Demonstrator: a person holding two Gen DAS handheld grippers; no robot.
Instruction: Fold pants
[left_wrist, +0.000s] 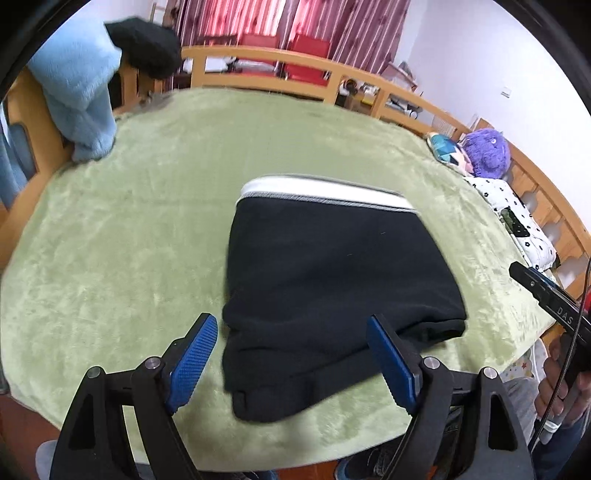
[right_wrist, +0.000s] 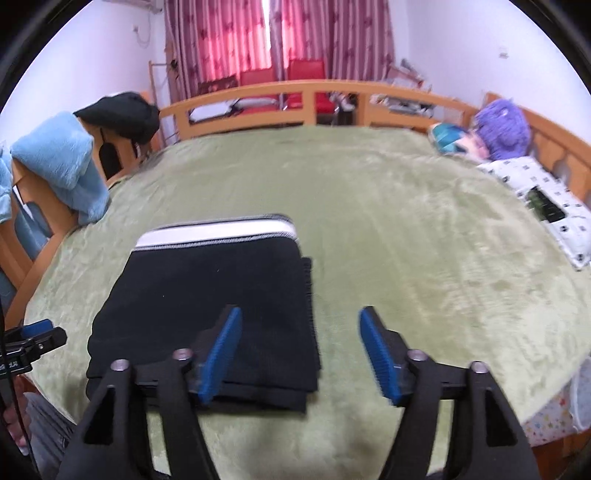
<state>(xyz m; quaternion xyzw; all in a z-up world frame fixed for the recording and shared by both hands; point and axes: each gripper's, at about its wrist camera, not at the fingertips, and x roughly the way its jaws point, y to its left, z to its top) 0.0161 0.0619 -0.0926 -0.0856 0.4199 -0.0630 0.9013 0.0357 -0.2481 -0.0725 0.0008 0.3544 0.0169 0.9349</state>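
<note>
On green blanket (left_wrist: 110, 240): folded pants (left_wrist: 332, 277) beyond both tongs (left_wrist: 291, 354) (right_wrist: 301, 350), spread apart, empty.

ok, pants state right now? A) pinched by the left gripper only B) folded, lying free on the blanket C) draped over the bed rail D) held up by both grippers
B: the pants lie folded on the blanket; left gripper and right gripper are both open and empty.

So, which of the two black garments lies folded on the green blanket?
The black pants with the white waistband, beside the grippers; the other black garment hangs over the bed frame.
</note>
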